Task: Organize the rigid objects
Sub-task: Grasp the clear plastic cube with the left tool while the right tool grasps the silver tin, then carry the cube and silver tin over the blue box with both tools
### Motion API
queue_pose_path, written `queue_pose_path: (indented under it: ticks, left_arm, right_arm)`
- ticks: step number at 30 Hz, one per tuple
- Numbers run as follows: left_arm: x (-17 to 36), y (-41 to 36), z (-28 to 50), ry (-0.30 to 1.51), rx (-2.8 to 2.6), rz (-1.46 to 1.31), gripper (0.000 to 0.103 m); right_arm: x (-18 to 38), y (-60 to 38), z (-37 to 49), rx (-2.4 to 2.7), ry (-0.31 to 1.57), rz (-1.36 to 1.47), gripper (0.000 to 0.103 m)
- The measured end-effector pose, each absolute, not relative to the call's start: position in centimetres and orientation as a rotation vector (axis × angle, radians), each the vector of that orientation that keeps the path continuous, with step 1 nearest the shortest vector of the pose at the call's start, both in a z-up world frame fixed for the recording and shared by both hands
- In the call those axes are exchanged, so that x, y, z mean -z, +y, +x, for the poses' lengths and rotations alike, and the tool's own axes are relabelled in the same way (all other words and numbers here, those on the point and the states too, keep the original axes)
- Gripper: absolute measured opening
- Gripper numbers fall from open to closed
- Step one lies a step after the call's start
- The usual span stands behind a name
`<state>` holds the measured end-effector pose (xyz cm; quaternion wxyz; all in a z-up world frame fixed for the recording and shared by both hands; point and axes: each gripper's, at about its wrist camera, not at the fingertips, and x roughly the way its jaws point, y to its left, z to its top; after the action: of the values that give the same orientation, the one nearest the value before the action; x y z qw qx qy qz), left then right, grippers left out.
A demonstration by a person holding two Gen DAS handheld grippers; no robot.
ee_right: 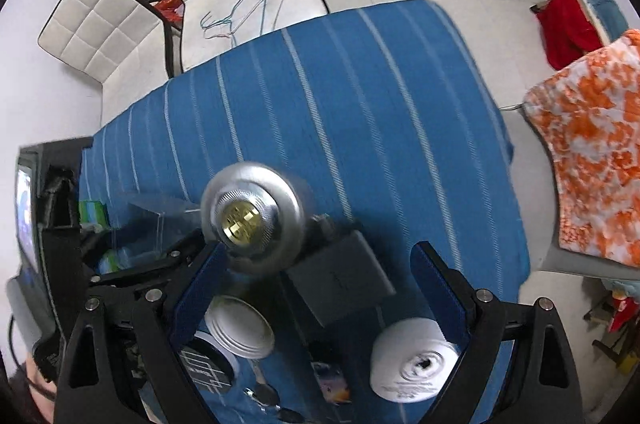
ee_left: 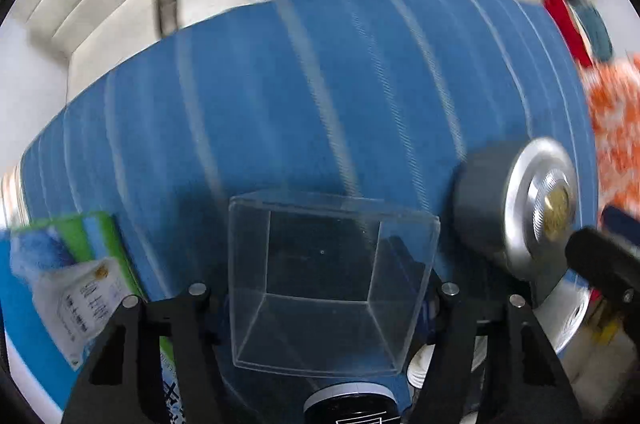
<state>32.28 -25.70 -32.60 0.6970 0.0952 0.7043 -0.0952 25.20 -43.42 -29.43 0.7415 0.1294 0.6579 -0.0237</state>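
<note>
Apparently empty, clear box sits between left gripper.

A clear plastic box stands on the blue striped cloth, open side up, empty. At its three o'clock rises a grey canister with a silver cap and brass centre — upright. From the right wrist view, a dark grey flat case lies at the canister's four o'clock, touching it; a white-lidded jar sits at six o'clock, and a white paper roll lies on its side at five o'clock — well apart.
</note>
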Motion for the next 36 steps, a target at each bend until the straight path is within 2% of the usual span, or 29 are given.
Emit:
queue_pose_path:
  ticks: [11,17,20,22,27,36]
  left_arm:
    - [32.5,-23.7,31.3,1.527,0.101,0.19,0.063]
    - [32.9,-23.9,32.6,1.511,0.107,0.202,0.065]
    - [33.1,-23.6,32.7,1.506,0.113,0.178,0.063]
    - [33.0,-23.4,32.7,1.499,0.117,0.168,0.062]
    - [32.6,-23.5,32.3,1.482,0.089,0.185,0.061]
    - [30.8,-24.1,31.7,1.43,0.09,0.208,0.061]
  right_arm:
    - [34.5,-40.2,30.1,0.007,1.561,0.351,0.094]
    - [37.2,-38.5,31.3,0.095,1.614,0.229,0.089]
    - [37.5,-37.7,31.6,0.132,1.6,0.206,0.088]
    - [37.6,-37.0,31.8,0.149,1.585,0.188,0.08]
    - [37.3,-35.8,31.7,0.155,1.583,0.158,0.073]
    - [34.8,-36.7,30.1,0.157,1.55,0.153,0.073]
